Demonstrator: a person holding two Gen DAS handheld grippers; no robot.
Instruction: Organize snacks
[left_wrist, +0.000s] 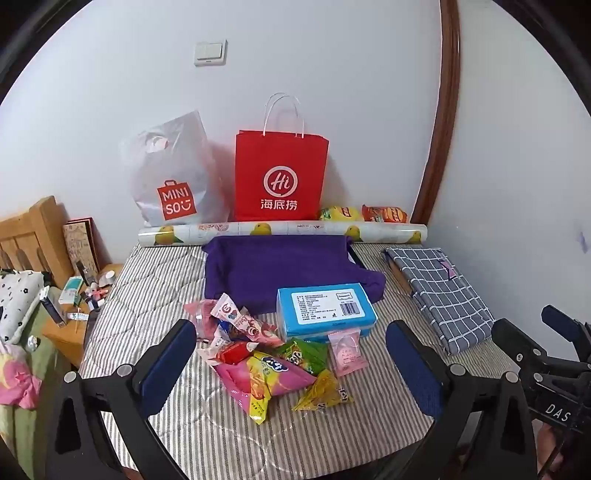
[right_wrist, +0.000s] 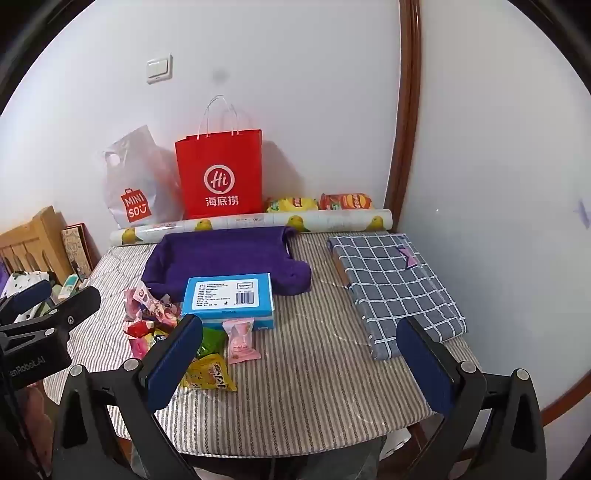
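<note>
Snacks (left_wrist: 269, 365) lie in a loose heap on the striped bedcover (left_wrist: 155, 280), just in front of a blue tissue box (left_wrist: 325, 310) and a purple cloth (left_wrist: 280, 273). From the left wrist view, the left gripper (left_wrist: 291, 365) hangs above the heap with its jaws spread as wide as they go, holding nothing; the packets sit between its fingers in the picture, but the pads touch none of them. At the far edge stand a red paper bag (left_wrist: 280, 177) and a white plastic bag (left_wrist: 173, 177), with two chip bags (left_wrist: 364, 213) beside a patterned roll (left_wrist: 284, 230). Nothing looks sorted yet, so the job appears to be at its very start.

From the right wrist view, the right gripper (right_wrist: 299, 362) is likewise fully open and empty, poised over bare bedcover to the right of the pile. A pink packet (right_wrist: 240, 341) and a yellow packet (right_wrist: 208, 373) lie nearest its left finger. A folded checked cloth (right_wrist: 395, 291) lies well apart on the right. Every packet probably has to be picked up and put away, perhaps into a bag.
</note>
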